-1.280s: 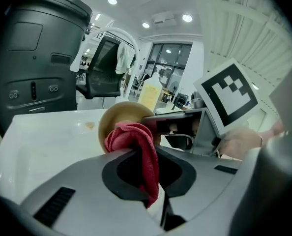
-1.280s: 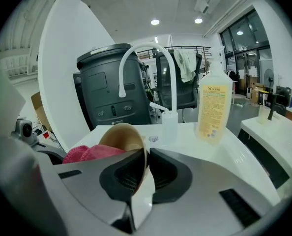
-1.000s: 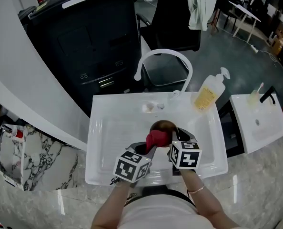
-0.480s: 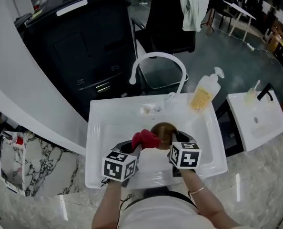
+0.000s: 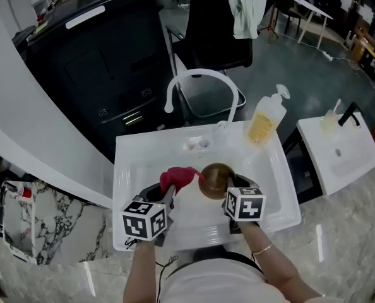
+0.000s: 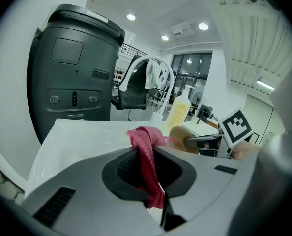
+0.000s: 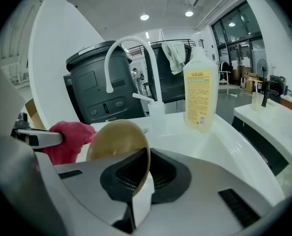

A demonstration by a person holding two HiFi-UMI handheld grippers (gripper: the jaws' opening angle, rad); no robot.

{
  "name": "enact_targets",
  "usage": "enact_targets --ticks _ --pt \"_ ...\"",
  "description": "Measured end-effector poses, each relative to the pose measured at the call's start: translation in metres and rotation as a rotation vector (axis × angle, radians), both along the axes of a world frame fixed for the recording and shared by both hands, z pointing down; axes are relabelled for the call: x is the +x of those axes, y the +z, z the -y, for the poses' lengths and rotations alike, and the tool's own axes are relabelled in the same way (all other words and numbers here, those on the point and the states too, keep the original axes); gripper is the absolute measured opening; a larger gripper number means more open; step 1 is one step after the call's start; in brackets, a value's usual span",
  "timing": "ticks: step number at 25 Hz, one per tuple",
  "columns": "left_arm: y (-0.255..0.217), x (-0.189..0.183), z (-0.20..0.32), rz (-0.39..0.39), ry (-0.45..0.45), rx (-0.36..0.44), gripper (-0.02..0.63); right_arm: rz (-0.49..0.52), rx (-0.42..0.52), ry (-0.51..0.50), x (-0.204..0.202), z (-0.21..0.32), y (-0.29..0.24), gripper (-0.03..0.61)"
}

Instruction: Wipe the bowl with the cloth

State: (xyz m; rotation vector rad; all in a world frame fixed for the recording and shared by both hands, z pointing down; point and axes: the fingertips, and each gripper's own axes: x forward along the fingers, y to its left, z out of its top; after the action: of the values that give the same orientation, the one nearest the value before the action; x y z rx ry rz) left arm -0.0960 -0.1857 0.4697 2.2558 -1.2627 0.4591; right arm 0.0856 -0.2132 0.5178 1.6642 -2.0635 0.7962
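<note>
head view: white sink (image 5: pixel 127 169) set in a marbled worktop (image 5: pixel 339 232); brown bowl (image 5: pixel 216 178) held up over the basin; red cloth (image 5: pixel 178 177) just beside the bowl's left rim, contact not determinable; left claw (image 5: pixel 170 193) and right claw (image 5: pixel 229 192) side by side above the basin. left gripper view: left claw clamped together on the cloth, one bunched end standing beyond the jaws, a tail hanging beneath; bowl close ahead to the right. right gripper view: the right claw's jaws have just been closing and now pinch the bowl's rim, bowl on edge; cloth at its left side, outside the hollow; soap bottle (image 7: pixel 200 95) and tap (image 7: pixel 129 48) behind. progress, as judged: both items in hand, cloth not inside the bowl; wiping looks unfinished or between strokes. remaining: press the cloth into the hollow and rub it round.
</note>
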Motion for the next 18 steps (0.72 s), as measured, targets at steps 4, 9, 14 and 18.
enact_targets --ticks 4,9,14,18 --pt "-0.009 -0.006 0.004 -0.014 -0.035 0.033 0.043 0.006 -0.012 0.002 0.004 -0.001 0.004 0.014" --pt "-0.017 -0.014 0.008 -0.027 -0.094 0.077 0.043 0.01 -0.028 -0.002 0.007 0.0 0.011 0.014" --pt "-0.025 -0.025 0.01 -0.031 -0.154 0.116 0.043 0.021 -0.057 -0.004 0.009 0.001 0.021 0.014" --pt "-0.029 -0.036 0.012 -0.034 -0.205 0.139 0.043 0.025 -0.079 -0.011 0.007 0.005 0.029 0.014"
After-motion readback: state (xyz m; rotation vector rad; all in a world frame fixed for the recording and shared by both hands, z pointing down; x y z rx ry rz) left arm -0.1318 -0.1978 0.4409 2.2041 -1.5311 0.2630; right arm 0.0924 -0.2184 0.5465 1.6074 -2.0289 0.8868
